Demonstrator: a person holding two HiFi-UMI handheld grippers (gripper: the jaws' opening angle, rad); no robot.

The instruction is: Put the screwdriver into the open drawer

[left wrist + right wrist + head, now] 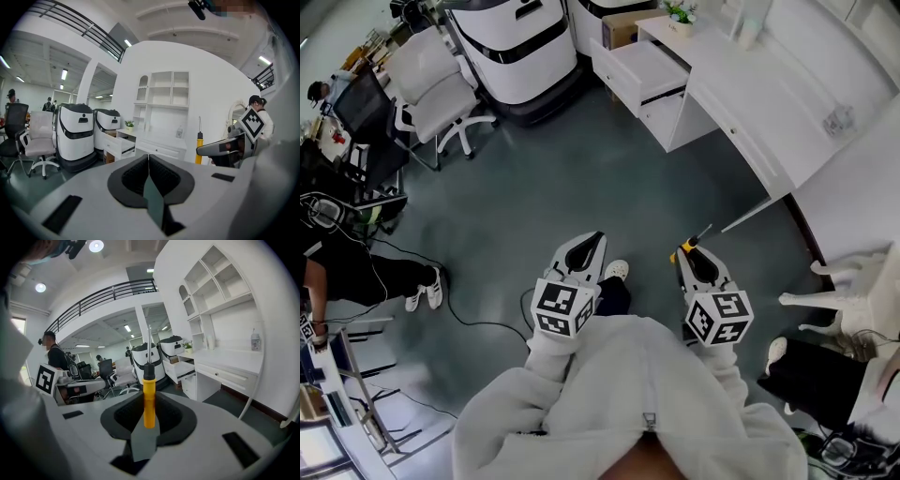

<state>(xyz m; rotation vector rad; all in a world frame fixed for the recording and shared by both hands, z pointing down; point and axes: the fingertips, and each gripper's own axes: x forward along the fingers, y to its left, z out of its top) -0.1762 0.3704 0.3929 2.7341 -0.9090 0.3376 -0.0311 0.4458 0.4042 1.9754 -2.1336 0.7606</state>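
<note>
A screwdriver with a yellow handle, black collar and thin metal shaft stands upright between the pads of my right gripper, which is shut on the handle. From the head view the screwdriver pokes out ahead of the right gripper over the grey floor. My left gripper hangs beside it with its jaws shut and nothing between them; in its own view the pads meet, and the screwdriver shows at the right. The open drawer juts from the white desk, well ahead of both grippers.
Two white-and-black robot units stand left of the drawer, with a white office chair further left. A cardboard box sits behind the drawer. Cables trail over the floor at the left near a seated person. A white horse figure stands at the right.
</note>
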